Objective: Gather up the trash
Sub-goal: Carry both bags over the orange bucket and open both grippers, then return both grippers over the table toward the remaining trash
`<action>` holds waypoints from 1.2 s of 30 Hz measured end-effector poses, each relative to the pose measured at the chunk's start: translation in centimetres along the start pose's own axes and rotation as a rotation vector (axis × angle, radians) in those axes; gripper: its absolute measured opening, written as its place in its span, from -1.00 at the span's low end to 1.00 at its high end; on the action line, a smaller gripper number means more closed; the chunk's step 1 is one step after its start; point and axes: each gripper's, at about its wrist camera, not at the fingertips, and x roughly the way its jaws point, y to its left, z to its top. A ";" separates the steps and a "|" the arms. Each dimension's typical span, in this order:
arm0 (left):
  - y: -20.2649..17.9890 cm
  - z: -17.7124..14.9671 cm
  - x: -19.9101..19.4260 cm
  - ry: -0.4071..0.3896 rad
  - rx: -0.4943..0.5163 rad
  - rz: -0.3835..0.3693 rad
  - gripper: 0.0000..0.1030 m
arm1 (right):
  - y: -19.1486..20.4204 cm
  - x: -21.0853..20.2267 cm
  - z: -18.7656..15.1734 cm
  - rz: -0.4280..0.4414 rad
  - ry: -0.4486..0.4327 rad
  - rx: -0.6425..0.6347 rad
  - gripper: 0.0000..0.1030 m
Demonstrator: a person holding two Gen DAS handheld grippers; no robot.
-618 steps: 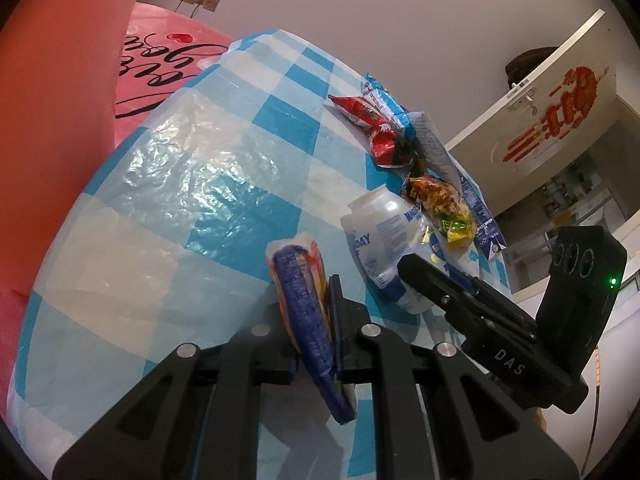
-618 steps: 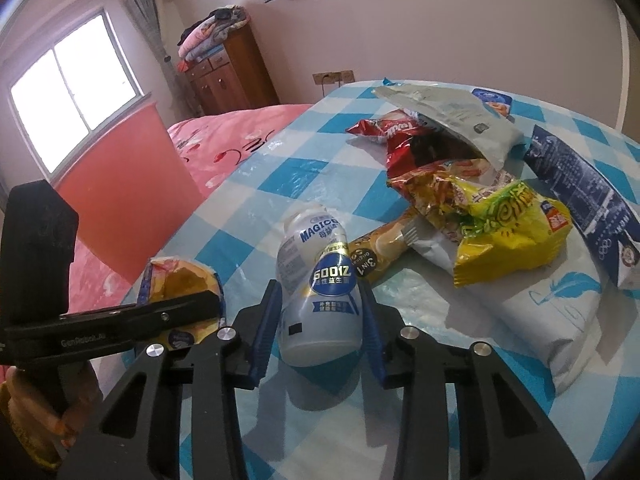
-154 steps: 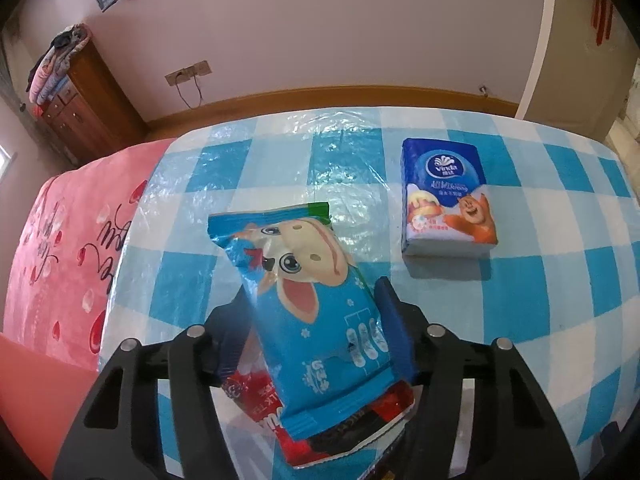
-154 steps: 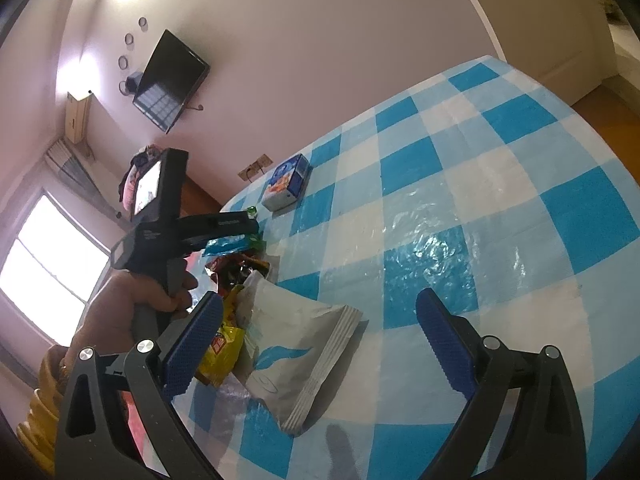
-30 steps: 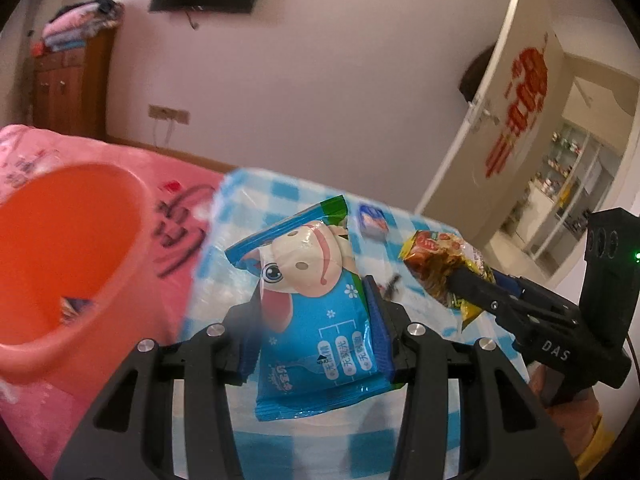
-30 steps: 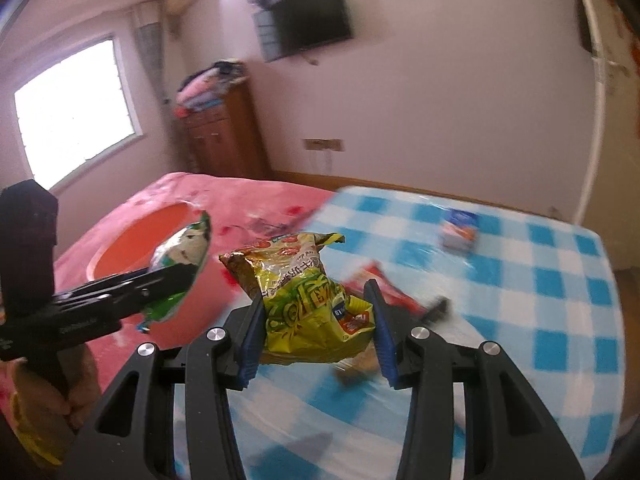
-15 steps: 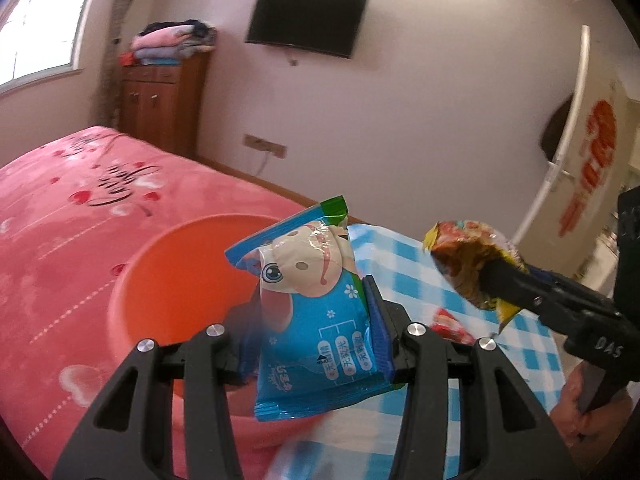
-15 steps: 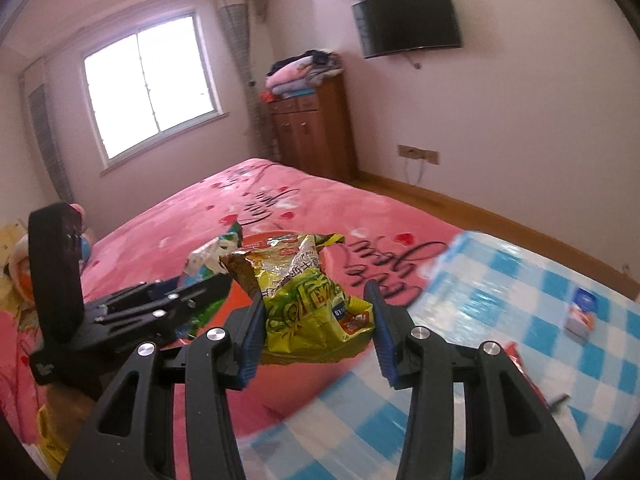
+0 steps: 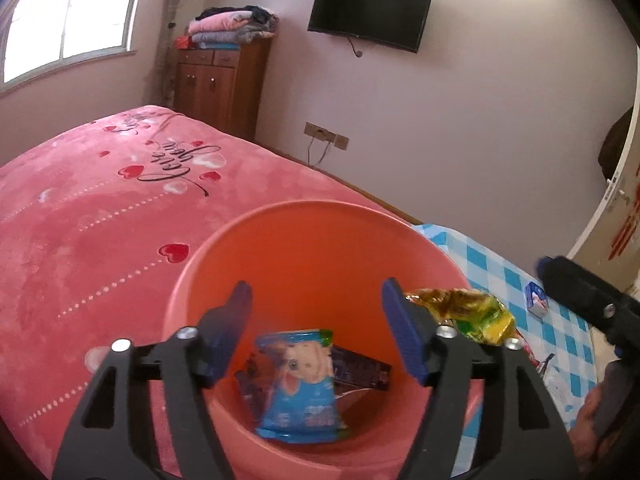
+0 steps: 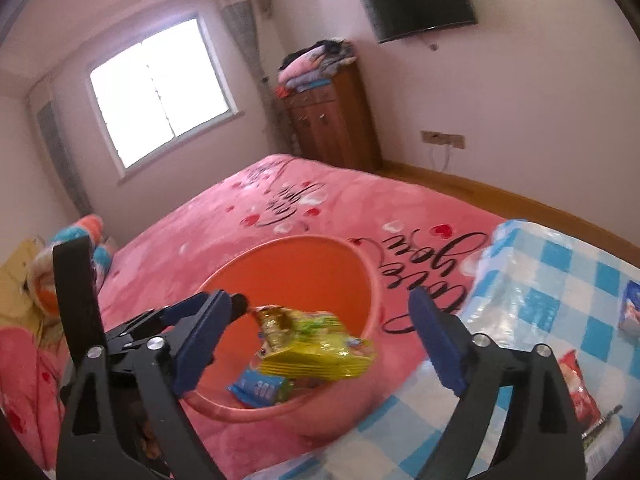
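Both claws hang over the orange basin (image 9: pixel 320 240), which sits on the pink bed (image 9: pixel 100 200) right against the checked bench (image 10: pixel 560 280) edge, likely so trash goes straight in.

Left claw (image 9: pixel 316 332): jaws opening, spread wide, nothing between them. The blue snack bag (image 9: pixel 298 380) is below it inside the basin, lying loose near 6 o'clock of the bowl on darker wrappers (image 9: pixel 360 372).

Right claw (image 10: pixel 320 344): jaws opening, spread wide. The yellow-green chip bag (image 10: pixel 316 348) is between them but touches neither pad; it looks mid-drop over the basin's 6 o'clock rim. It should land inside, though it is near the edge.

Left on the bench: a red wrapper (image 10: pixel 576 392) at 4 o'clock in the right view, plus a small blue tissue pack (image 10: pixel 630 308) at 3 o'clock, which may not be trash.

Hard to tell: the dark wrappers under the blue bag are blurred, with no readable labels. The basin's near wall is hidden behind the claw arms. The thin dark item by the red wrapper is cut off at the frame edge, so it can't be identified. The hand on the right claw is only a dark blur at 4 o'clock in the left view.
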 end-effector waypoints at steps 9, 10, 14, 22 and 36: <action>-1.7 -0.1 -1.6 -0.058 0.044 -0.036 0.71 | -3.3 -3.2 -2.2 -0.140 -0.032 0.050 0.79; -2.1 -0.2 -1.8 -0.064 0.051 -0.043 0.72 | -3.5 -3.4 -2.6 -0.153 -0.035 0.050 0.80; -3.5 -0.6 -2.4 -0.075 0.070 -0.081 0.75 | -4.1 -4.9 -4.1 -0.229 -0.049 0.028 0.82; -6.3 -2.1 -2.6 -0.053 0.091 -0.148 0.75 | -5.3 -7.3 -6.4 -0.380 -0.074 -0.019 0.83; -10.6 -4.2 -2.3 -0.013 0.164 -0.201 0.75 | -8.2 -11.4 -8.7 -0.502 -0.119 0.011 0.83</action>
